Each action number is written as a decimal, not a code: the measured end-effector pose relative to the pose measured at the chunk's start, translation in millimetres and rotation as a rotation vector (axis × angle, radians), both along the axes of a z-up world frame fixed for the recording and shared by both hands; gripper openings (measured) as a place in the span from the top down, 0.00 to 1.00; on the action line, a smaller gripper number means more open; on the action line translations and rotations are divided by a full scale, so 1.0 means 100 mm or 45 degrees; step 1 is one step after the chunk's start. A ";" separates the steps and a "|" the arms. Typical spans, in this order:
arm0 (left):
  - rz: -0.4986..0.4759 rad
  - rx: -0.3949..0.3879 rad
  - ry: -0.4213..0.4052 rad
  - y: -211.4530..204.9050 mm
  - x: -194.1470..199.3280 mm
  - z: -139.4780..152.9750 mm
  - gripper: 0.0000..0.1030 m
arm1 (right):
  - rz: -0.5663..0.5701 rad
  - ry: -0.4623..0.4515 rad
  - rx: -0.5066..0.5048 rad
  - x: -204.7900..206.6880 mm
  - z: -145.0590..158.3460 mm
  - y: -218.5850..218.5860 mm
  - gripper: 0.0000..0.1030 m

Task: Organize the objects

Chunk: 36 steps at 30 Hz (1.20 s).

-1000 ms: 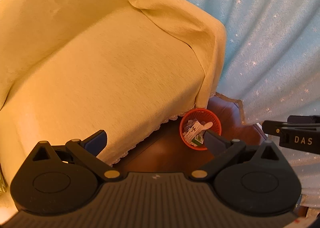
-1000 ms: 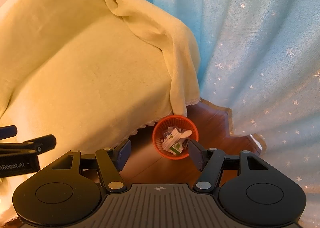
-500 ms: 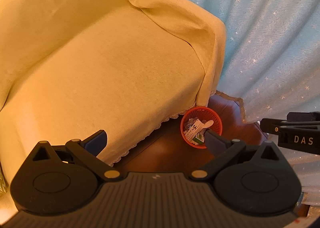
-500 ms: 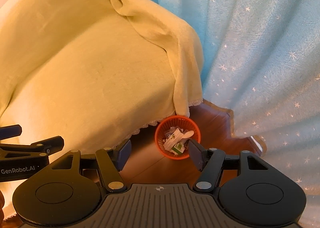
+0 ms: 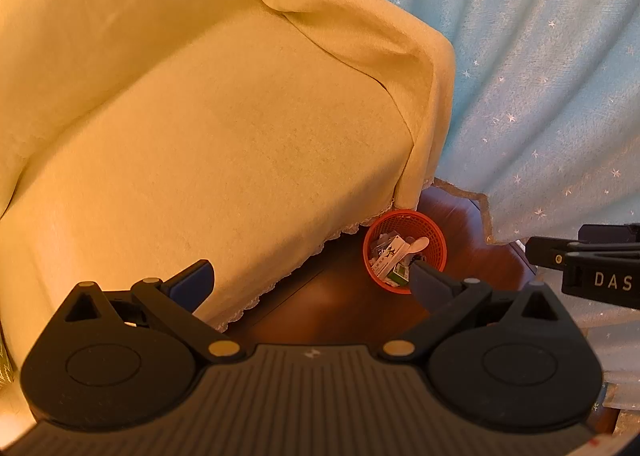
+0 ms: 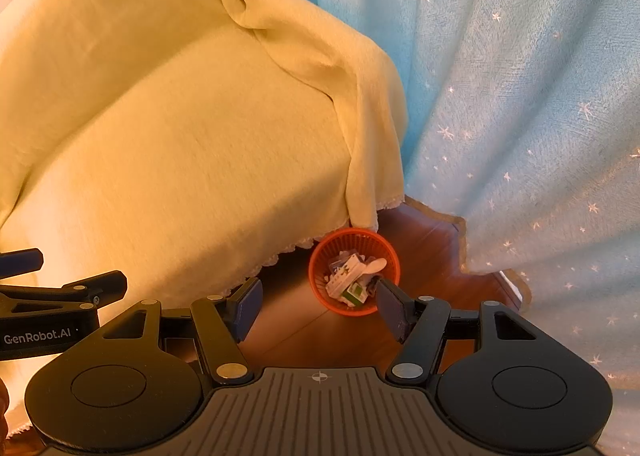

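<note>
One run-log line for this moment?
left gripper: open, empty | right gripper: open, empty | orange basket: on floor by sofa, holds spoon, packets

A sofa covered by a pale yellow throw with a lace hem fills the upper left of both views, the cloth folding over the armrest and hanging toward the floor. Behind and to the right hangs a light blue curtain dotted with small stars, its lower edge resting on the dark brown wooden floor.
</note>
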State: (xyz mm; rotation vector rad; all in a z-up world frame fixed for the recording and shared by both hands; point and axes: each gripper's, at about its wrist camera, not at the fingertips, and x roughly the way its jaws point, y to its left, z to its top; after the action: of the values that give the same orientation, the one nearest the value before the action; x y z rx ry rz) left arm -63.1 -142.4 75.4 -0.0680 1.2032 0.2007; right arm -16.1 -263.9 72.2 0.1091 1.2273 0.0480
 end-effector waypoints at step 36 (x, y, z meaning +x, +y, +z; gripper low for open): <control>0.015 -0.001 0.001 0.04 0.07 -0.01 0.01 | -0.005 0.022 0.007 0.02 -0.05 -0.01 0.41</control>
State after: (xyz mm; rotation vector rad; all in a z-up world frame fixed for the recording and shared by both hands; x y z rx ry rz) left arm -56.3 -138.8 74.3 -0.0758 1.2040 0.2103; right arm -14.1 -265.3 67.6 0.1167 1.2444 0.0468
